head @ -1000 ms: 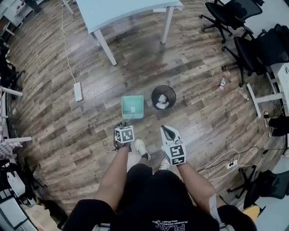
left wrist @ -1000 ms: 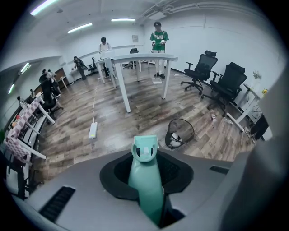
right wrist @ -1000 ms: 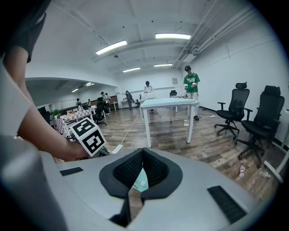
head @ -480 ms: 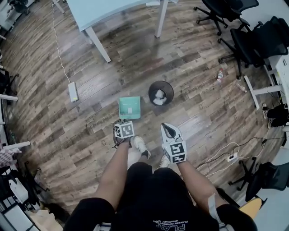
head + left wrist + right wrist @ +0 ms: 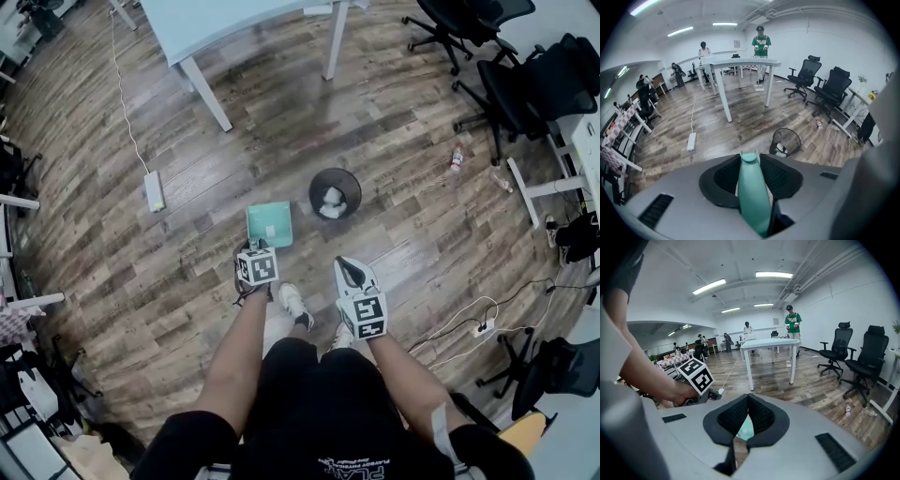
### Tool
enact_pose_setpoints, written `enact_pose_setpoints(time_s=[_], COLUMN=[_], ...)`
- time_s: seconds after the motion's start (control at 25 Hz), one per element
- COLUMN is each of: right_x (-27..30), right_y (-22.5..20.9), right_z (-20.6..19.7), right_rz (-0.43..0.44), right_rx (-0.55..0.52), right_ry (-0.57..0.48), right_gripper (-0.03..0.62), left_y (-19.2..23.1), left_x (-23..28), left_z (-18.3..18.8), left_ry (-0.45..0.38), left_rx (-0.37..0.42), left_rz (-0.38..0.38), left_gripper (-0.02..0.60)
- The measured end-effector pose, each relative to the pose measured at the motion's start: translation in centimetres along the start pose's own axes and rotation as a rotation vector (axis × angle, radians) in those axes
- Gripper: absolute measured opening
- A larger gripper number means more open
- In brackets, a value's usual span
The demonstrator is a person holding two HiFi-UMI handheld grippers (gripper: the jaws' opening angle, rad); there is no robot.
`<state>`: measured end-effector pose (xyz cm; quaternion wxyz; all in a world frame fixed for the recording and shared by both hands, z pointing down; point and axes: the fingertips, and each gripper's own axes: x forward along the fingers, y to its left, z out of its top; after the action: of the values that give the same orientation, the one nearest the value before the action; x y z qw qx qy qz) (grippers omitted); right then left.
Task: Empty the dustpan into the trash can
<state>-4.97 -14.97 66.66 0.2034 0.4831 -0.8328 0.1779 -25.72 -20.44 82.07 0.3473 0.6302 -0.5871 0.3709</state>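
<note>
Teal square dustpan [image 5: 269, 223] resting on the wood floor [image 5: 187, 281], round black mesh trash can [image 5: 335, 192] upright just beside it, white paper [image 5: 332, 199] inside.

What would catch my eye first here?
A mint-green dustpan lies on the wooden floor mid-picture in the head view, its handle between the fingers of the left gripper, which have just been opening. Right of it stands a black mesh trash can holding crumpled white paper.

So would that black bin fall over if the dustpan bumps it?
It probably moves easily: the trash can looks like thin open mesh holding some crumpled white paper, so it is likely light. Standing free on the smooth wood floor, it might slide before tipping.
</note>
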Motion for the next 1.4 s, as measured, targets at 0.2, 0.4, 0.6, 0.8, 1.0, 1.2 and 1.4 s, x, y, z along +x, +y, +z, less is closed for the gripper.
enact_pose_setpoints(time_s=[0.2, 0.4, 0.6, 0.8, 1.0, 1.2, 1.4], right_x=[-0.2, -1.6, -3.6, -7.1, -10.9, -14.5, -18.3], right_y=[0.7, 0.8, 0.8, 0.6, 0.6, 1.3, 1.9], right_z=[0.7, 1.2, 2.0, 3.5, 5.8, 7.7, 9.1], right_rz=[0.018, 0.031, 0.053, 0.065, 0.08, 0.102, 0.095], right_rx=[-0.009, -0.013, -0.008, -0.016, -0.027, -0.04, -0.058], right_ry=[-0.028, -0.057, -0.103, -0.171, -0.262, -0.341, -0.402], right_gripper=[0.023, 0.023, 0.023, 0.023, 0.023, 0.023, 0.023], left_y=[0.6, -0.3, -2.8, -5.6, -8.0, -10.7, -13.3], left_x=[-2.6, -7.1, -13.3, -20.2, -25.5, -30.1, -34.2], left_z=[1.8, 3.5, 5.5, 6.1, 5.7, 4.7, 3.5], left_ry=[-0.106, -0.22, -0.358, -0.467, -0.539, -0.608, -0.697], left_rx=[0.052, 0.035, 0.039, 0.035, 0.035, 0.071, 0.084], left_rz=[0.032, 0.036, 0.005, -0.023, -0.024, -0.025, -0.059], left_gripper=[0.158, 0.163, 0.155, 0.116, 0.073, 0.035, 0.023])
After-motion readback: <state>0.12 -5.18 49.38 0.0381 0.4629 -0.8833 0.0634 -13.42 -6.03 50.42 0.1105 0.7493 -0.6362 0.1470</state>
